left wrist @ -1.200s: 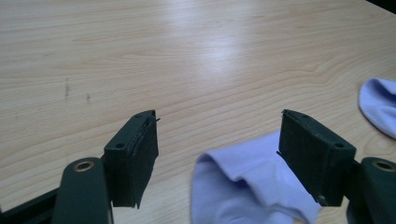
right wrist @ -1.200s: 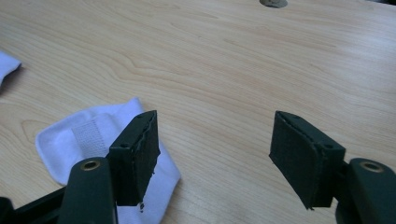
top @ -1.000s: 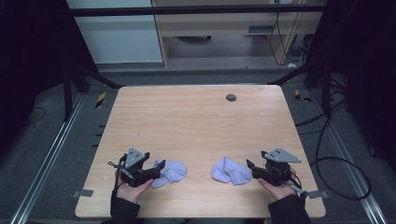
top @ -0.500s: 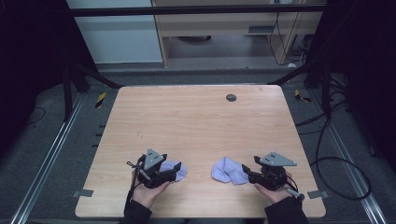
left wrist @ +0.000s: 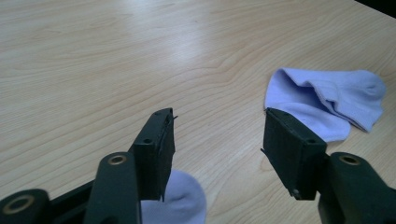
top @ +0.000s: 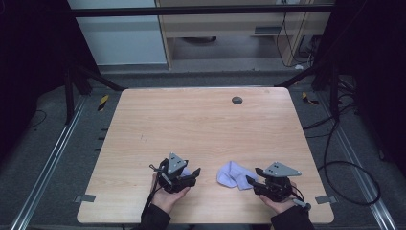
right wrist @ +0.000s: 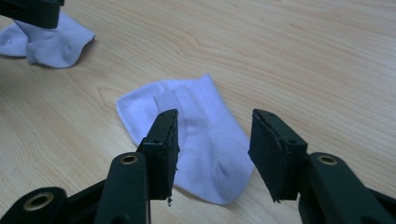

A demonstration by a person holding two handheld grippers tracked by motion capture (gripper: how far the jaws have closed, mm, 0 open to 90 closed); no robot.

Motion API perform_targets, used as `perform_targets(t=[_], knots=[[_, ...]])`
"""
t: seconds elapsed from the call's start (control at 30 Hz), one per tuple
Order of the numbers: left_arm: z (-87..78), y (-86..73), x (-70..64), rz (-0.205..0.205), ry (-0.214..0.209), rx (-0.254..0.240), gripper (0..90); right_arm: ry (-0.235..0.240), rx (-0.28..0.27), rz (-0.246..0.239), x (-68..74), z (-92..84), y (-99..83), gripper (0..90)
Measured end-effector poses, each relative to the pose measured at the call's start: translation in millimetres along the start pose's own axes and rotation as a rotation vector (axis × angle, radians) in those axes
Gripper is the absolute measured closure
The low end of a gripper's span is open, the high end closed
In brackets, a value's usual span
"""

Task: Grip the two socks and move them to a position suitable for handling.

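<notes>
Pale wood table point(top: 201, 129) carried two lavender socks near its front edge. Left gripper point(top: 189, 175), jaws parted and just closing, hovered over the left sock point(left wrist: 180, 200); right gripper point(right wrist: 212, 140), likewise narrowing, straddled the right sock point(right wrist: 196, 135). Soft, light fabric, probably best pinched at the cuff.

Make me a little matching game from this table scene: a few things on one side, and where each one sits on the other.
Things:
1. left gripper
2. right gripper
3. dark round disc
4. spread-out pale sock

Places:
A. far end of the table, by itself
B. near edge, over a bunched pale sock
C. between the two grippers, flat on the wood
D. near edge, jaws apart at the spread-out sock's edge

Pairs: 1-B, 2-D, 3-A, 4-C
</notes>
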State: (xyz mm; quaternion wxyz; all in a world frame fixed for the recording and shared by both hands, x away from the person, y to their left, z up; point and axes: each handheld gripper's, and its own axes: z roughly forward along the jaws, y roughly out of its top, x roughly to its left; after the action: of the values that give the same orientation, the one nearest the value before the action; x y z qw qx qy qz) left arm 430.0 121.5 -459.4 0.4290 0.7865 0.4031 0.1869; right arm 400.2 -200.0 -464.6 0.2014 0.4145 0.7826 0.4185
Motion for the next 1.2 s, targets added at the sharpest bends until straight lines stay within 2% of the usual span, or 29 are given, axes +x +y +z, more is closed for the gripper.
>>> perform_targets(t=[0.1, 0.33, 0.4, 0.6, 0.7, 0.93, 1.2], knots=[[6.8, 3.2, -4.1, -0.008, -0.005, -0.001, 45.8, 0.004, 0.014, -0.009, 1.6, 2.1, -1.1, 53.2], [19.7, 6.5, -16.8, 0.003, -0.020, 0.009, 49.7, 0.015, 0.031, -0.025, 4.3, 6.4, -3.0, 56.7], [26.8, 7.3, -23.4, 0.022, -0.024, 0.026, 50.6, 0.021, 0.036, -0.029, 4.1, 8.2, -4.1, 57.8], [40.6, 6.2, -33.7, 0.028, -0.038, 0.049, 54.5, 0.035, 0.059, -0.028, 4.5, 12.7, -6.7, 60.0], [47.4, 4.2, -37.0, 0.033, -0.038, 0.063, 56.0, 0.042, 0.066, -0.030, 4.4, 15.0, -7.7, 60.4], [60.2, 0.0, -44.3, 0.014, -0.057, 0.073, 58.8, 0.055, 0.093, -0.034, 7.6, 20.8, -10.5, 61.7], [69.9, -3.5, -50.5, 0.026, -0.054, 0.106, 64.4, 0.072, 0.128, -0.055, 9.5, 27.7, -13.2, 62.0]])
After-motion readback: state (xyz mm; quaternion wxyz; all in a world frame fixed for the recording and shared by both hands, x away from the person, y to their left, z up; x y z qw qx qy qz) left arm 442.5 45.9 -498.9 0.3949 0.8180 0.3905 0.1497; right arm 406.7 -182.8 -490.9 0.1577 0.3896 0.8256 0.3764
